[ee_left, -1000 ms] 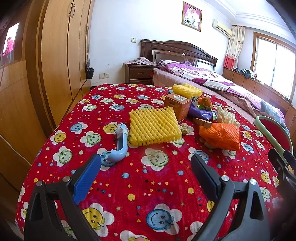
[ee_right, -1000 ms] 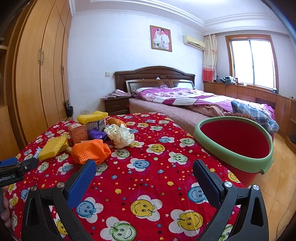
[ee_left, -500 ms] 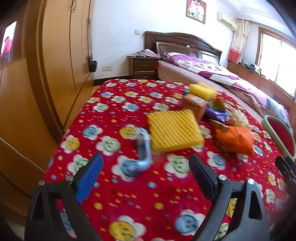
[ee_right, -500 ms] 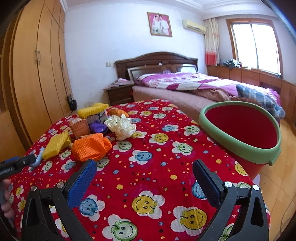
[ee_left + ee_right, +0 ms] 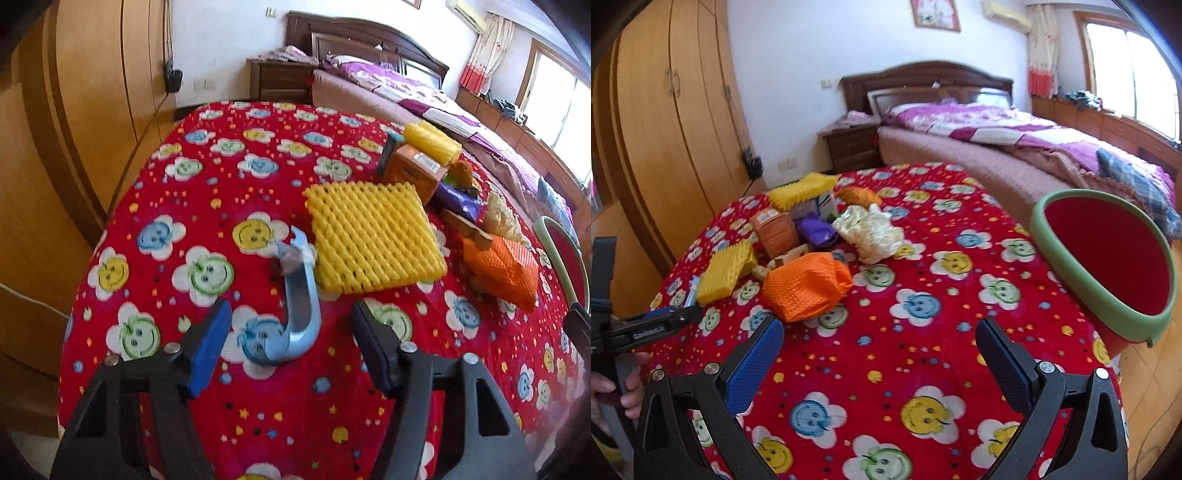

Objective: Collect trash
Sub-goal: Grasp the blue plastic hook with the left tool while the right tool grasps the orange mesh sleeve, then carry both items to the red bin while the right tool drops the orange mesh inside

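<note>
Change since a second ago: left gripper (image 5: 290, 330) has come down and forward, jaws apart, now straddling the blue curved plastic piece (image 5: 295, 312); right gripper (image 5: 879, 349) also apart, empty, hovering over the surface (image 5: 923, 369).

Progress — judged barely begun; nothing collected.

Container: red bin with green rim (image 5: 1108, 266), at the surface's right edge — visible interior bare.

Trash left on surface: yellow foam net (image 5: 373, 240), orange foam net (image 5: 805, 288), crumpled white bag (image 5: 871, 230), small brown box (image 5: 775, 230), purple wrapper (image 5: 816, 230).
</note>
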`<state>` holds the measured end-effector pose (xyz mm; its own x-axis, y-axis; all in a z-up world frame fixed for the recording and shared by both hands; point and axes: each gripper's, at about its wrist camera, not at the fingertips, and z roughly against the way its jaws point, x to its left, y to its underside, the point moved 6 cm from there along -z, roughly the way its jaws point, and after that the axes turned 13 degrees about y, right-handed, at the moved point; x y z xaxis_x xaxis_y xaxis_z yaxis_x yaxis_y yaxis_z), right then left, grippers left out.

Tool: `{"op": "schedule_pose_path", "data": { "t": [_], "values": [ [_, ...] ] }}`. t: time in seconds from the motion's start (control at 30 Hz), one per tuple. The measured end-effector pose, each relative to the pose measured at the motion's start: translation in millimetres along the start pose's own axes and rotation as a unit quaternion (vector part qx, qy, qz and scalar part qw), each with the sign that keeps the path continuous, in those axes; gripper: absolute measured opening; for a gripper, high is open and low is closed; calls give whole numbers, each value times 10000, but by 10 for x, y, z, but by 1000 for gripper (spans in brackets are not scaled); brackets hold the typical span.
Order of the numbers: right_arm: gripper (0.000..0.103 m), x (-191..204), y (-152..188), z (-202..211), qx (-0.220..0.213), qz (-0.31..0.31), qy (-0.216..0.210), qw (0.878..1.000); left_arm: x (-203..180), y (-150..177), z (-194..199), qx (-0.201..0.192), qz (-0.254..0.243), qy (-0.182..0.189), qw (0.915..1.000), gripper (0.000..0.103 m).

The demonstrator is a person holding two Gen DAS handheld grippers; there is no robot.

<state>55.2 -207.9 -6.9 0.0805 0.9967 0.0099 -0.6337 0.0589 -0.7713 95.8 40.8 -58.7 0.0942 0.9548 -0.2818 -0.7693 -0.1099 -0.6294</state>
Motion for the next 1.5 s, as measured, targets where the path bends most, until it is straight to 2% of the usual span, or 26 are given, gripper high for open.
{"op": "schedule_pose_path", "data": {
  "t": [0.1, 0.17, 0.2, 0.23, 0.27, 0.37, 0.6, 0.7, 0.97, 1.23, 1.5],
  "values": [
    [103, 107, -53, -66, 135, 3, -183, 9997, -6, -22, -30, 80, -47, -41, 9999, 59],
    [102, 183, -77, -141, 257, -30, -342, 9991, -22, -37, -38, 56, -149, -140, 9998, 46],
    [100, 225, -85, -193, 351, -52, -397, 9986, -14, -56, -53, 47, -184, -153, 9997, 43],
    [97, 255, -90, -223, 430, -85, -438, 9981, -13, -57, -47, 35, -195, -129, 9997, 36],
    [92, 293, -95, -265, 517, -124, -510, 9973, -13, -62, -33, 28, -176, -66, 9998, 29],
    [76, 396, -108, -367, 689, -228, -727, 9947, 3, -80, -17, 25, -106, 78, 9999, 18],
    [25, 505, -58, -441, 931, -266, -972, 9905, 15, -83, 146, -165, 124, 463, 9987, 18],
    [16, 485, -19, -376, 915, -326, -1043, 9898, -39, -83, 253, -259, 122, 584, 9979, 18],
    [8, 266, -99, 43, 407, -563, -1032, 9922, -340, -190, 518, -459, -2, 1019, 9937, 18],
    [7, -197, -295, 532, -231, -1023, -861, 9907, -793, -350, 696, -616, -305, 1417, 9875, 18],
    [7, -646, -383, 749, -599, -1376, -619, 9867, -1257, -426, 809, -695, -648, 1696, 9809, 18]
  ]
}}
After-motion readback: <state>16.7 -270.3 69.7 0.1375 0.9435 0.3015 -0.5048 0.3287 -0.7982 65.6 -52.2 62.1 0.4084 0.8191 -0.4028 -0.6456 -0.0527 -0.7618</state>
